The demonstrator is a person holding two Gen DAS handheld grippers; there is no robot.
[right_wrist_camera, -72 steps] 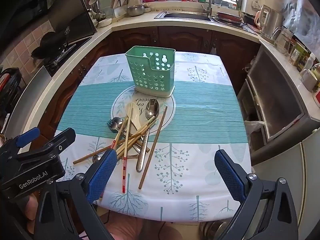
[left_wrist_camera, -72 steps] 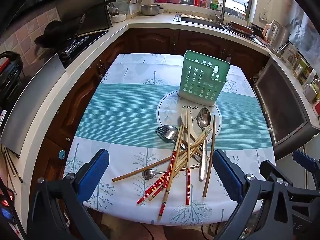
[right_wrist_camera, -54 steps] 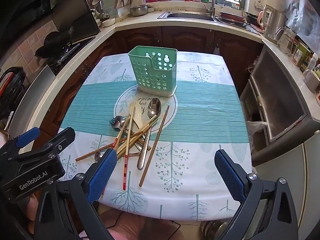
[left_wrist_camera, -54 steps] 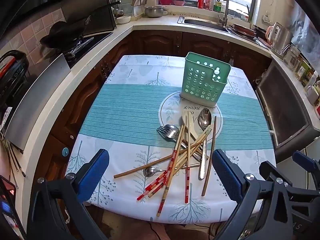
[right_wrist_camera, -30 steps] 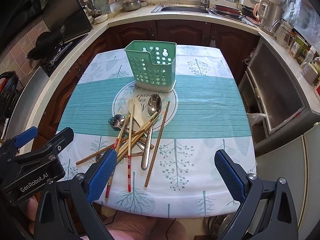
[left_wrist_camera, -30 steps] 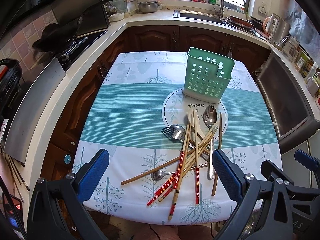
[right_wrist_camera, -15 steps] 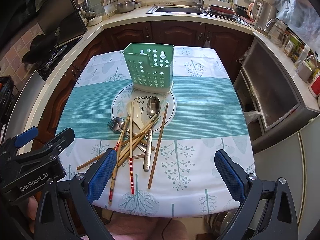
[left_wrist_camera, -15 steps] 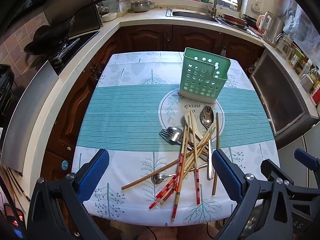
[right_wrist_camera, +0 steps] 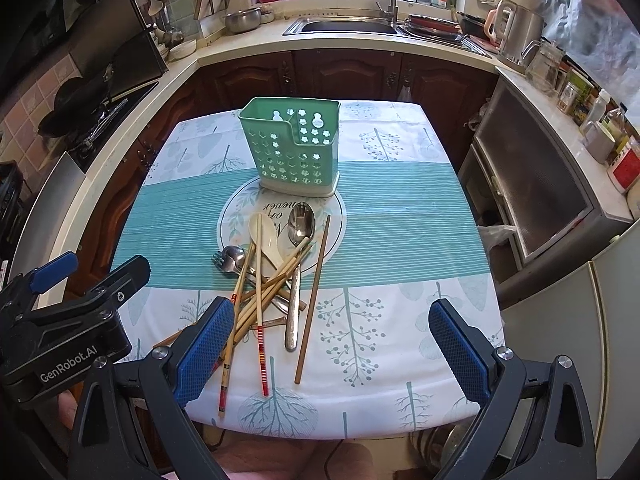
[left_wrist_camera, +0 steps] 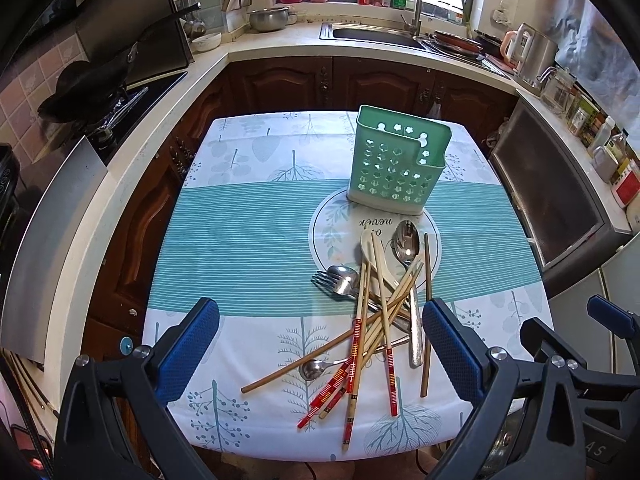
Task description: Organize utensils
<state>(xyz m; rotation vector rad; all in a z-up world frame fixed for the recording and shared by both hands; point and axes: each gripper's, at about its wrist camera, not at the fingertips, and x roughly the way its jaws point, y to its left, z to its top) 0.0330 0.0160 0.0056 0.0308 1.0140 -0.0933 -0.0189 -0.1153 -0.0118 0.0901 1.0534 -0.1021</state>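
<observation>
A green perforated utensil caddy (left_wrist_camera: 396, 164) (right_wrist_camera: 296, 148) stands upright and empty past the table's middle. In front of it lies a crossed pile of chopsticks (left_wrist_camera: 362, 328) (right_wrist_camera: 260, 284), metal spoons (left_wrist_camera: 406, 244) (right_wrist_camera: 301, 222), a cream spoon (left_wrist_camera: 374, 250) (right_wrist_camera: 266, 236) and a fork (left_wrist_camera: 332, 280) (right_wrist_camera: 219, 260). One brown chopstick (left_wrist_camera: 426, 312) (right_wrist_camera: 314, 296) lies apart at the right of the pile. My left gripper (left_wrist_camera: 320, 352) hovers open above the near table edge, over the pile's near ends. My right gripper (right_wrist_camera: 332, 344) is open too, to its right, holding nothing.
The table wears a white and teal cloth (left_wrist_camera: 240, 240) (right_wrist_camera: 400, 220). A stove with a pan (left_wrist_camera: 92, 88) lies left, a sink (left_wrist_camera: 372, 34) at the back, a kettle (right_wrist_camera: 516, 28) and jars on the right counter above a dark cabinet door (right_wrist_camera: 532, 184).
Both grippers have drifted a little forward and lower toward the table, so the pile looks larger. Both stayed open and no utensil has moved.
</observation>
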